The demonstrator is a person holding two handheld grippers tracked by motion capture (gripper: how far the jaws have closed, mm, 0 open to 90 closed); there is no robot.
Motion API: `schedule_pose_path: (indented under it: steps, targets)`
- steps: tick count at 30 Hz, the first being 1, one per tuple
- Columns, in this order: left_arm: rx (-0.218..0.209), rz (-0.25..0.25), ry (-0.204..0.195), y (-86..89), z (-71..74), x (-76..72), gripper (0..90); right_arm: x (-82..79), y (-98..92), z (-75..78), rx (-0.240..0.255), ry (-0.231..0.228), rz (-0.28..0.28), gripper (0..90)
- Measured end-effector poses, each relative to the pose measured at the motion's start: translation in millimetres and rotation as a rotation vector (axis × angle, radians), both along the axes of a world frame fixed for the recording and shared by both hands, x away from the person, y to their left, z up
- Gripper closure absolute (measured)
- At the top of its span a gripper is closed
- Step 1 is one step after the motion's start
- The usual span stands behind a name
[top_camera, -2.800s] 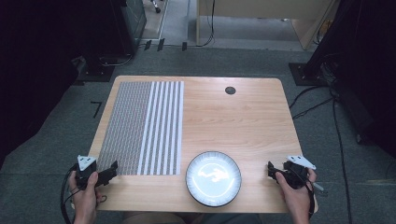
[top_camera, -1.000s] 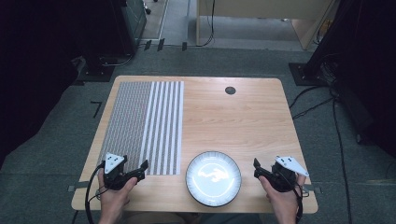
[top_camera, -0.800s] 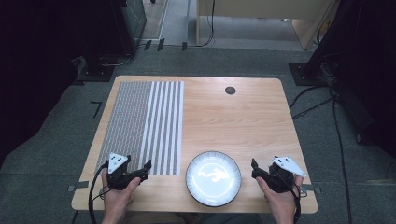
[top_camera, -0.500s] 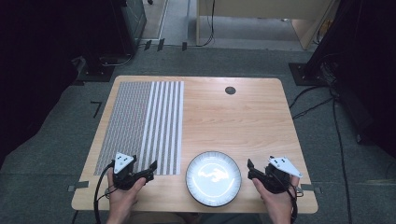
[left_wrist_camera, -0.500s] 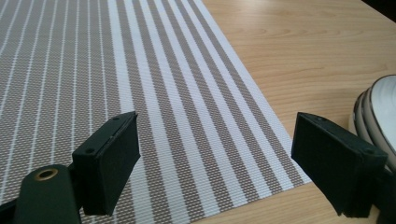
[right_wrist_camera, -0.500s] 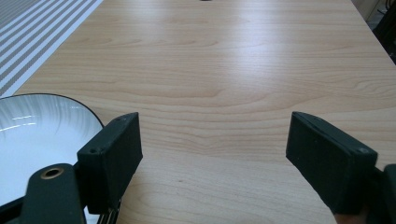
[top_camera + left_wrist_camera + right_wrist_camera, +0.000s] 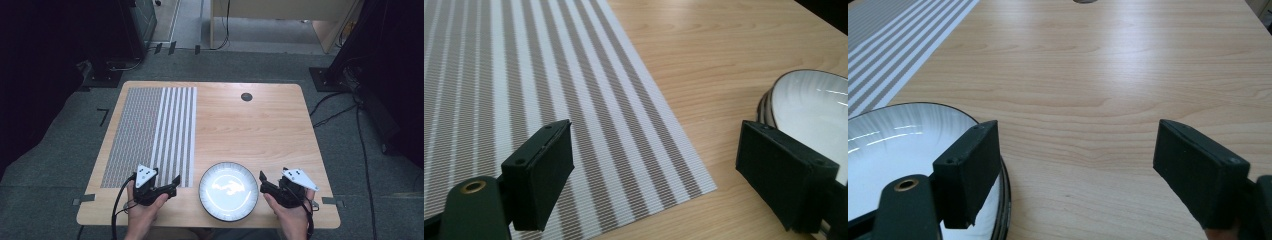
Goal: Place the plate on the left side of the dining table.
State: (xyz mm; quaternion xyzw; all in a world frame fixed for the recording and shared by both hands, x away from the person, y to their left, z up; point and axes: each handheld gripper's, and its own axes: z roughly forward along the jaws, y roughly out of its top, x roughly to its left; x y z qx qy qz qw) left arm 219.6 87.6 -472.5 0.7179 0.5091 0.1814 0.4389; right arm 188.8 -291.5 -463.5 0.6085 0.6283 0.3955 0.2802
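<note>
Plate (image 7: 229,191), white w/ dark rim, sits at near edge of wooden table (image 7: 260,125), between the two grippers. Left gripper (image 7: 169,185) hovers over near corner of striped mat (image 7: 150,135), jaws wide apart, nothing betw. them; plate just beside its right jaw. Right gripper (image 7: 262,183) is at plate's right rim, jaws also spread, empty, one jaw over the rim.

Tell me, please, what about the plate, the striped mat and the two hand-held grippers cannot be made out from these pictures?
- Plate: whether either hand-held gripper touches its rim; the left gripper view has a jaw in front of it, the right gripper view likewise.
- Plate's inner pattern: washed out by glare, high view.
- Striped mat: cut off by the frame's top and left edges in the left gripper view.
- Dark round spot on the table: too small to identify.
</note>
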Motion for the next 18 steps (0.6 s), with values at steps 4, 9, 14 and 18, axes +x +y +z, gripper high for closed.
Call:
schedule_pose_path:
  steps: [4,9,14,18]
  targets:
    - [-0.009,-0.028,-0.006,-15.4,4.6,2.1,15.3,-0.2,6.7,0.4,-0.003,0.002,0.008,19.2]
    - [-0.023,-0.070,-0.017,-35.8,11.1,5.6,15.4,-1.4,15.4,0.7,0.000,0.005,0.035,19.2]
    - [-0.020,-0.109,-0.026,-52.5,12.7,4.0,15.4,-2.1,21.5,-0.1,0.009,0.014,0.056,19.7]
    - [-0.007,-0.136,-0.011,-61.9,8.7,2.0,15.7,-3.1,26.2,-0.8,0.015,0.021,0.071,21.6]
